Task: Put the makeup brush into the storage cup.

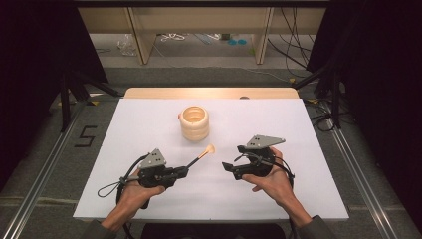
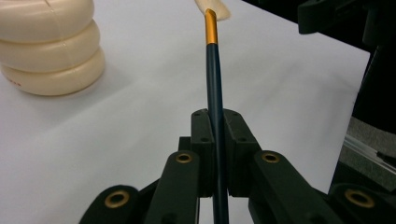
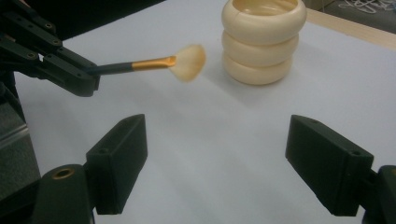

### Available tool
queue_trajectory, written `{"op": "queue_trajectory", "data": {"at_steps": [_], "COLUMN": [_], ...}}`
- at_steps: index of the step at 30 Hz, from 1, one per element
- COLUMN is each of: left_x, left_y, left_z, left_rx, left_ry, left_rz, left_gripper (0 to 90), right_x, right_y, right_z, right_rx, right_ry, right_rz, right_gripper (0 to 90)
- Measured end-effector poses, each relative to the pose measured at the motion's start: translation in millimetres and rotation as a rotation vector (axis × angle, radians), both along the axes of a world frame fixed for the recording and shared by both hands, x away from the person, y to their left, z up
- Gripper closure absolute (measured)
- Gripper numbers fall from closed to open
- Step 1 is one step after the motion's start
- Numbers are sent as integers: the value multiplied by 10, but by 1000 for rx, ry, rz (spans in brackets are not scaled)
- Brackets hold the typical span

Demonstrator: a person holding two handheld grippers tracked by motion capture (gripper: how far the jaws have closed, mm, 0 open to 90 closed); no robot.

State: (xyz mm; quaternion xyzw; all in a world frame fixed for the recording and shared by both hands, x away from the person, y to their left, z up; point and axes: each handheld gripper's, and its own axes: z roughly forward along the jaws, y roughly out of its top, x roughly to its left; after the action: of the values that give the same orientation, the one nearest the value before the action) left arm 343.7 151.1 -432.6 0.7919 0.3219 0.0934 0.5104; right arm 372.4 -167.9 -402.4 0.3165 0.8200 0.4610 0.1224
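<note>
On the white table point(image 1: 278, 199), the cream ribbed holder point(image 1: 194, 123) stands upright beyond both of your hands; it looks rigid and stable, with an open mouth. Your left gripper point(image 1: 185, 171) is pressed together on the dark handle of the makeup brush point(image 1: 201, 155), whose soft fan tip hangs above the table, near the holder. It looks light and slim, so grip the stiff handle, never the bristles; your right gripper point(image 3: 233, 158) stands spread and empty, just beside the brush tip.

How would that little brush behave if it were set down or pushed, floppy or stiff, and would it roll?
The brush probably stays stiff along its handle: it juts straight out from the left gripper without sagging. Its pale bristles look soft and would likely bend on contact. The slim round handle might roll and seems light.
</note>
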Motion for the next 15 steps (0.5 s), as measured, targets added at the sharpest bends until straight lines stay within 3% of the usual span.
{"op": "queue_trajectory", "data": {"at_steps": [2, 4, 10, 15], "left_x": [-10, -15, -33, -38], "left_y": [2, 5, 4, 7], "left_z": [8, 12, 25, 24], "left_rx": [-14, -24, -65, -81], "left_ry": [4, -3, -36, -57], "left_rz": [27, 36, 57, 68], "left_gripper": [839, 838, 838, 839], "right_x": [7, 12, 8, 5], "right_y": [1, -2, -5, 9], "right_z": [-41, -55, -77, -84], "right_rx": [55, 80, 127, 151], "right_ry": [10, 21, 45, 33], "right_rz": [-1, 3, 3, 11], "right_gripper": [213, 209, 205, 207]}}
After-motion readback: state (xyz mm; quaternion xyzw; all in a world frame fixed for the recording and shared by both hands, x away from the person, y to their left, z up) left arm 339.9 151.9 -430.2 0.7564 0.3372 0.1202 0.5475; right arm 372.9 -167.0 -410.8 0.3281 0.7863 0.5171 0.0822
